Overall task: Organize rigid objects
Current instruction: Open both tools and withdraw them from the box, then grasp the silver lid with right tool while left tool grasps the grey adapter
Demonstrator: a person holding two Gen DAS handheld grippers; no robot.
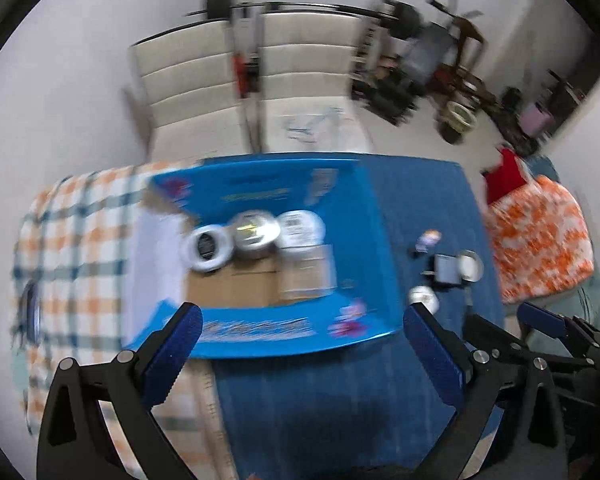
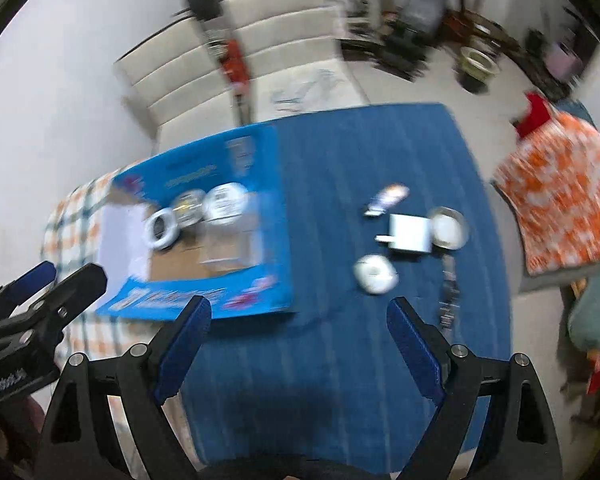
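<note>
**Both grippers hang open above a table with a box half filled and loose items waiting**

At the left edge of the table a checked cloth [image 1: 72, 240] covers the surface; on it, and partly over the blue cloth [image 2: 340, 360] beside it, lies an open blue box [image 1: 260, 332]; along the box's far wall three round tins [image 1: 256, 232] stand side by side, touching or nearly so; the box floor nearer the viewer is bare cardboard.

The left gripper [image 1: 300, 356] hangs above the box's near wall, jaws wide apart, nothing between them; the right gripper [image 2: 300, 344] hangs above bare blue cloth just right of the box's near right corner, jaws also wide apart and empty.

Toward the right edge of the table the loose items cluster: a small round white case [image 2: 376, 274] nearest; behind it a white square block [image 2: 410, 234] touching a shallow round tin [image 2: 450, 226]; a small printed tube [image 2: 388, 198] farther back, its long axis slanting up to the right; a dark strap-like thing [image 2: 448, 296] lying lengthwise toward the near edge, too blurred to name.

The cluster lies ahead and to the right of the right gripper, which is judged the nearer hand; the round white case looks the likeliest next pick.
</note>
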